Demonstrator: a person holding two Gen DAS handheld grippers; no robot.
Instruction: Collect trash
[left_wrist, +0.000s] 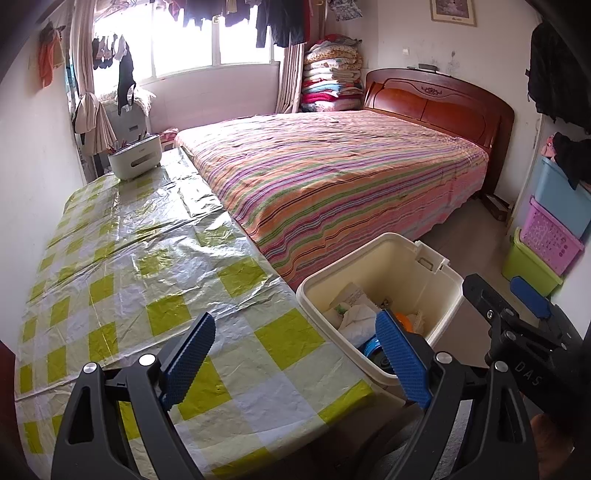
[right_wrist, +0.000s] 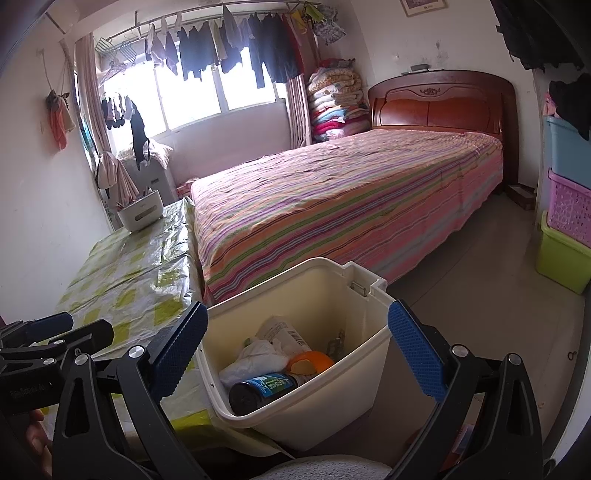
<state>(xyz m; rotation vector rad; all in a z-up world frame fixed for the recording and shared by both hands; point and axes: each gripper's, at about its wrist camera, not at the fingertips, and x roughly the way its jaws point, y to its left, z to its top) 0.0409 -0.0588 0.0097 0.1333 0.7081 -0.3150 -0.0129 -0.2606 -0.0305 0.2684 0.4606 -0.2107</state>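
Note:
A cream trash bin (left_wrist: 439, 295) (right_wrist: 306, 413) stands on the floor beside the table. Inside it lie crumpled white paper (right_wrist: 255, 360), a dark bottle with a blue label (right_wrist: 262, 391), an orange piece (right_wrist: 312, 360) and a printed carton (right_wrist: 286, 334). My left gripper (left_wrist: 295, 358) is open and empty above the table's near right corner, its right finger over the bin's rim. My right gripper (right_wrist: 299, 347) is open and empty, hovering over the bin. The right gripper also shows at the right of the left wrist view (left_wrist: 517, 306).
The table (left_wrist: 147, 277) has a green-and-white checked plastic cover. A white holder box (left_wrist: 135, 157) stands at its far end. A striped bed (left_wrist: 332, 177) runs along the table's right side. Stacked storage crates (left_wrist: 546, 236) stand at the right wall.

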